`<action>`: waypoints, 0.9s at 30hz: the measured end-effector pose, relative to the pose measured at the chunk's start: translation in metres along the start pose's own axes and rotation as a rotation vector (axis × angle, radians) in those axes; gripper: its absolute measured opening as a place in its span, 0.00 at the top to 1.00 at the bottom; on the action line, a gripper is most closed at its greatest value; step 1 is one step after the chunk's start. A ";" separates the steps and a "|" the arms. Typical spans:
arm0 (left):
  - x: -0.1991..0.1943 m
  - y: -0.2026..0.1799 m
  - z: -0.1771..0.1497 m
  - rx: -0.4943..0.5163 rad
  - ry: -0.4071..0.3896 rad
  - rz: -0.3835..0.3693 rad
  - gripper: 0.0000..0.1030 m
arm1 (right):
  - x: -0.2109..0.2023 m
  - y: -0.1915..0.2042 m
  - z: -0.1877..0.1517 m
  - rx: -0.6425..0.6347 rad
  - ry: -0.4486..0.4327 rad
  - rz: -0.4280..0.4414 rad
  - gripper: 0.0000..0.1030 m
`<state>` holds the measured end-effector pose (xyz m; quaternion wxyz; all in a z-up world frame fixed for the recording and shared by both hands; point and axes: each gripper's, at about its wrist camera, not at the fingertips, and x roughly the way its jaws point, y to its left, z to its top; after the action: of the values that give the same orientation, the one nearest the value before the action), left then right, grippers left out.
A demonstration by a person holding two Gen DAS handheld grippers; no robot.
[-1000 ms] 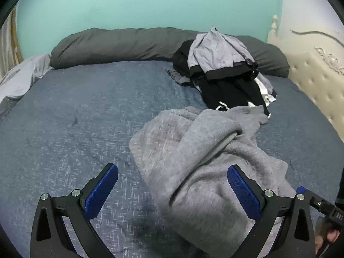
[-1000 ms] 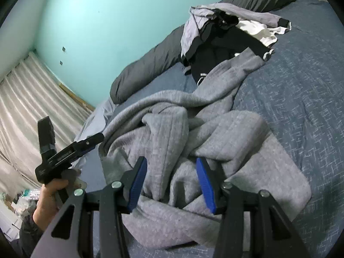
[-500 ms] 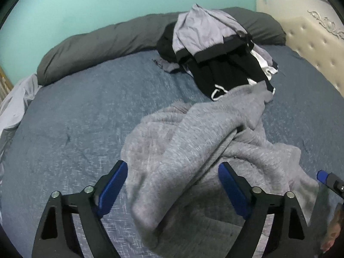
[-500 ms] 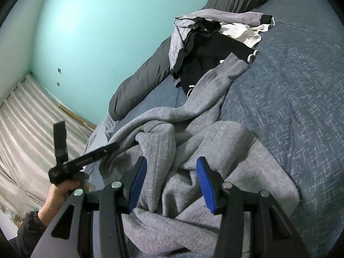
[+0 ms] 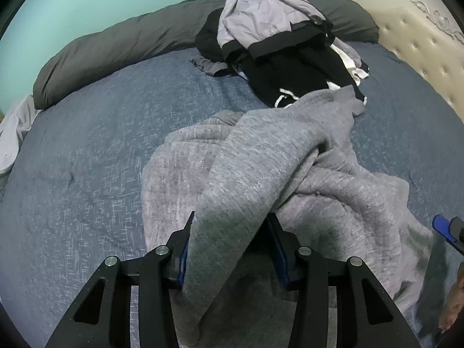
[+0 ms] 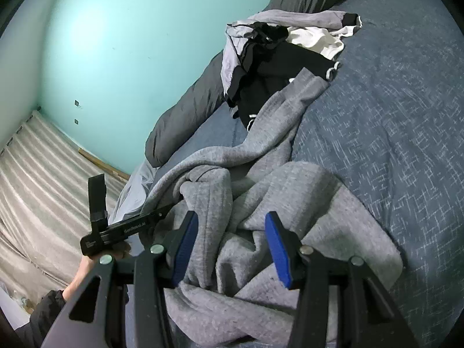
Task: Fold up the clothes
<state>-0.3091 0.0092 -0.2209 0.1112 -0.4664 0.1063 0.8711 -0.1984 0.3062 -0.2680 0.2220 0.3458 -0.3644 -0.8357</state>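
Observation:
A crumpled grey sweatshirt (image 5: 290, 159) lies on the blue bed cover (image 5: 101, 159). My left gripper (image 5: 231, 217) points down onto its near edge. Its jaws are closing, and a raised fold of the grey cloth fills the gap between them; the blue pads do not visibly pinch it. In the right wrist view the same sweatshirt (image 6: 290, 188) is bunched under my right gripper (image 6: 230, 217), which stands half open with loose folds between its pads. The left gripper (image 6: 124, 226) shows at the left, held by a hand (image 6: 84, 269). The right gripper's tip (image 5: 446, 229) shows at the right edge.
A pile of black, lilac and white clothes (image 5: 275, 34) lies at the far side, touching the sweatshirt's sleeve. A dark grey bolster (image 5: 130, 43) runs along the teal wall. A cream tufted headboard (image 5: 420, 43) is at the right, and a curtain (image 6: 34, 188) hangs beyond the bed's left side.
My left gripper has come forward and down onto the sweatshirt, and its jaws have narrowed from wide apart to close around a fold. The right gripper has barely shifted.

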 end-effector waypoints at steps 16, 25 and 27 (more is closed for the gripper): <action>0.013 -0.002 -0.006 0.026 0.035 -0.009 0.79 | 0.001 -0.003 0.001 0.024 -0.003 0.005 0.52; -0.056 0.024 -0.007 0.025 -0.134 0.029 0.93 | -0.001 -0.001 0.000 0.021 -0.001 0.012 0.52; -0.077 0.043 -0.011 -0.027 -0.181 0.035 0.93 | -0.001 -0.001 0.000 0.021 -0.001 0.014 0.52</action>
<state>-0.2716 -0.0418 -0.1593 0.0990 -0.3854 0.0924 0.9128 -0.1977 0.3071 -0.2680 0.2241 0.3450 -0.3755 -0.8305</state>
